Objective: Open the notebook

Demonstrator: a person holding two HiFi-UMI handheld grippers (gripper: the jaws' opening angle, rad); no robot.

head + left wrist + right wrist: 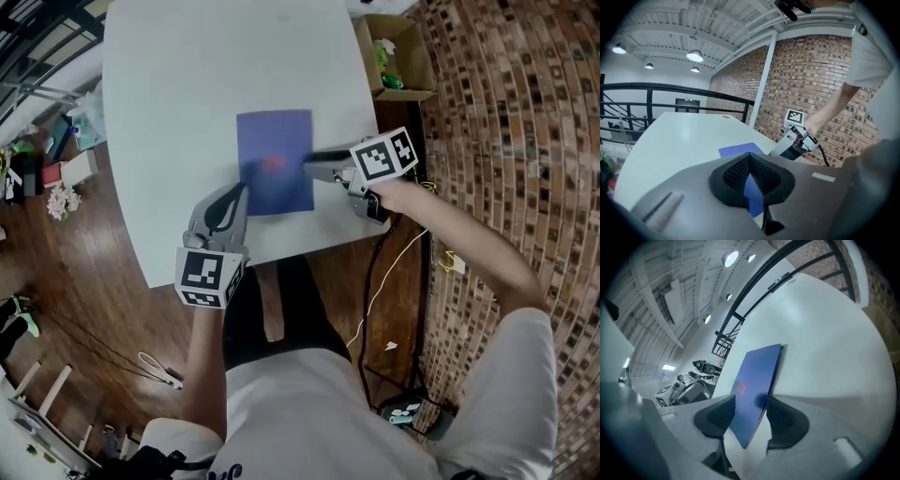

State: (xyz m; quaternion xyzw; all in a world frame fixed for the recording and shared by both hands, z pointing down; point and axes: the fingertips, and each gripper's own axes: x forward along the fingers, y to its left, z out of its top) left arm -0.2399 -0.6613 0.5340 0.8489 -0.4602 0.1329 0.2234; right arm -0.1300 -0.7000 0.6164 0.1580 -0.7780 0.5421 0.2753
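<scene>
A blue notebook with a small red mark lies shut and flat in the middle of the white table. My right gripper comes in from the right, its jaws open astride the notebook's right edge. One pad stands over the cover, the other on the table side. My right gripper shows no firm pinch. My left gripper rests at the notebook's near left corner. In the left gripper view its jaws leave only a thin slit with blue showing in it. Whether they grip the notebook I cannot tell.
An open cardboard box holding something green stands off the table's far right corner. The table's near edge runs just behind both grippers. A cable trails over the wooden floor on the right. Clutter lies on the floor at the left.
</scene>
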